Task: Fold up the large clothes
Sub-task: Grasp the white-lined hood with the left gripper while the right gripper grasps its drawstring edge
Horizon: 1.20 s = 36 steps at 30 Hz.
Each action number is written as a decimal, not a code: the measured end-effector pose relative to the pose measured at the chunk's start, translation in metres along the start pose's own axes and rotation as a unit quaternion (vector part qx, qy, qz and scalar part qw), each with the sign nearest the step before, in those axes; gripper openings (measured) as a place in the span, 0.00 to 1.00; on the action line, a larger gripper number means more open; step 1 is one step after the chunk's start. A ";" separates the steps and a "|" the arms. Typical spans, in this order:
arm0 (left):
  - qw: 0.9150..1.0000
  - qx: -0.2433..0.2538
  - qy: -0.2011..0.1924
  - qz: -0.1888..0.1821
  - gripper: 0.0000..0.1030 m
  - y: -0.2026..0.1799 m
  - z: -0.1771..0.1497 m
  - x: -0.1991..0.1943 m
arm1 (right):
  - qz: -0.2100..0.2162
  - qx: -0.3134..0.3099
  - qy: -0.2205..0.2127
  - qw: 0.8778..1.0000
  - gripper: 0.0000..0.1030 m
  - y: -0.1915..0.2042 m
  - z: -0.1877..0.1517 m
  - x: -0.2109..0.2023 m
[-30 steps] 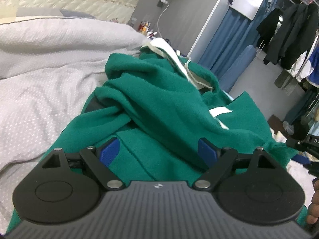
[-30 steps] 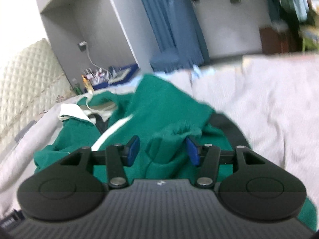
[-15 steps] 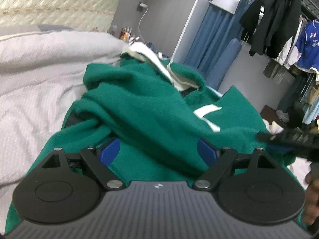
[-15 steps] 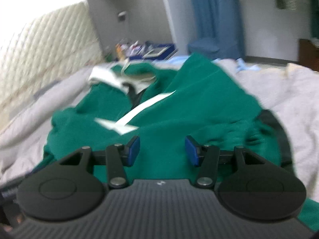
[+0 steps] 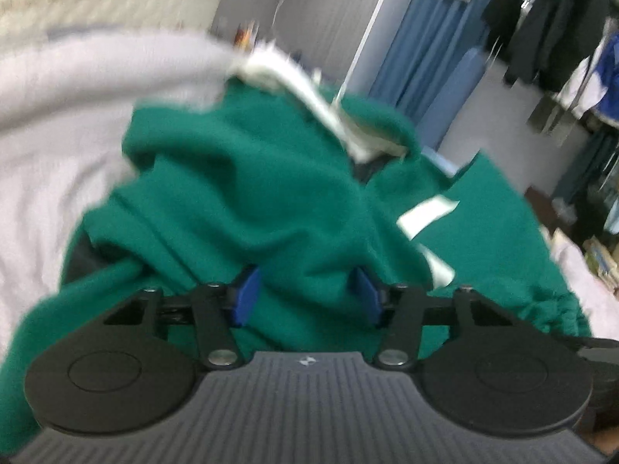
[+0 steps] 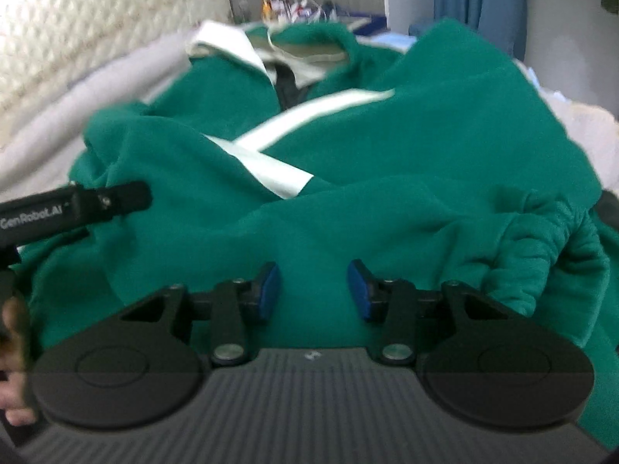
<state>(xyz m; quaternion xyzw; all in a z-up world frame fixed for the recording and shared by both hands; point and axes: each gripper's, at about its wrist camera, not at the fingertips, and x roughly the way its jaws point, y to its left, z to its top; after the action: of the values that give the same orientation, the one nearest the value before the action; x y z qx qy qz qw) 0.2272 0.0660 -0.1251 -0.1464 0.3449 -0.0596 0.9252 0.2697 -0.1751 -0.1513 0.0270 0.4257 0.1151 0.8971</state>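
Note:
A crumpled green hooded sweatshirt (image 5: pixel 271 201) with white stripes and a cream hood lining lies on the bed. My left gripper (image 5: pixel 306 297) sits low over its near edge. Its jaws are closing, and a raised fold of green cloth stands between the blue pads (image 5: pixel 247 295). In the right wrist view the same sweatshirt (image 6: pixel 387 193) fills the frame. My right gripper (image 6: pixel 313 290) hovers at its near hem, jaws closing over green cloth that shows in the gap. The left gripper's black finger (image 6: pixel 77 207) reaches in from the left edge, over the sweatshirt.
Pale grey bedding (image 5: pixel 58 135) spreads left of the garment, below a quilted headboard (image 6: pixel 96 19). Blue curtains (image 5: pixel 425 58) and hanging dark clothes (image 5: pixel 541 19) stand beyond the bed. A cluttered bedside shelf (image 6: pixel 294 4) is behind the hood. A hand (image 6: pixel 11 328) shows at the left edge.
Both grippers have moved in lower over the sweatshirt, and both pairs of pads stand closer together. The left gripper's finger has come into the right wrist view.

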 end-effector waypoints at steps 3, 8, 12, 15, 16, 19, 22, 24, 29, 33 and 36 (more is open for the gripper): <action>1.000 -0.006 0.024 0.012 0.57 0.003 0.001 0.012 | -0.007 -0.012 0.004 1.000 0.40 0.003 0.000 0.004; 0.999 -0.023 0.031 0.007 0.56 0.008 0.011 0.001 | 0.007 0.021 -0.023 0.999 0.41 -0.001 0.002 -0.015; 1.000 -0.012 -0.014 0.006 0.60 0.004 0.030 -0.038 | 0.040 0.021 -0.068 0.997 0.42 0.004 0.020 -0.049; 0.999 -0.026 -0.039 -0.022 0.66 0.004 0.062 -0.051 | 0.061 -0.005 -0.100 0.993 0.42 0.012 0.052 -0.063; 0.998 -0.029 -0.045 -0.027 0.66 0.004 0.076 -0.049 | 0.067 -0.018 -0.109 0.992 0.42 0.016 0.066 -0.063; 0.997 -0.026 -0.061 -0.041 0.68 0.008 0.119 -0.025 | 0.096 -0.051 -0.110 0.988 0.43 0.027 0.109 -0.045; 0.996 -0.039 -0.068 -0.033 0.74 0.020 0.161 0.020 | 0.101 -0.098 -0.102 0.985 0.62 0.038 0.153 -0.006; 0.995 -0.071 -0.064 -0.041 0.74 0.038 0.184 0.059 | 0.089 -0.124 -0.101 0.983 0.66 0.039 0.182 0.027; 0.991 -0.126 -0.028 -0.046 0.76 0.080 0.227 0.150 | 0.063 -0.154 -0.086 0.982 0.66 0.034 0.244 0.114; 0.987 -0.152 0.006 -0.061 0.77 0.102 0.248 0.205 | 0.073 -0.172 -0.045 0.981 0.66 0.035 0.274 0.174; 0.988 -0.142 0.034 -0.052 0.77 0.108 0.255 0.232 | 0.070 -0.227 0.000 0.971 0.66 0.048 0.277 0.205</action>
<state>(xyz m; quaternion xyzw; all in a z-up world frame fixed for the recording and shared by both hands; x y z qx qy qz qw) 0.5704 0.1781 -0.1195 -0.2924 0.3726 -0.0630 0.8785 0.5993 -0.0675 -0.1237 -0.1476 0.3857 0.2713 0.8694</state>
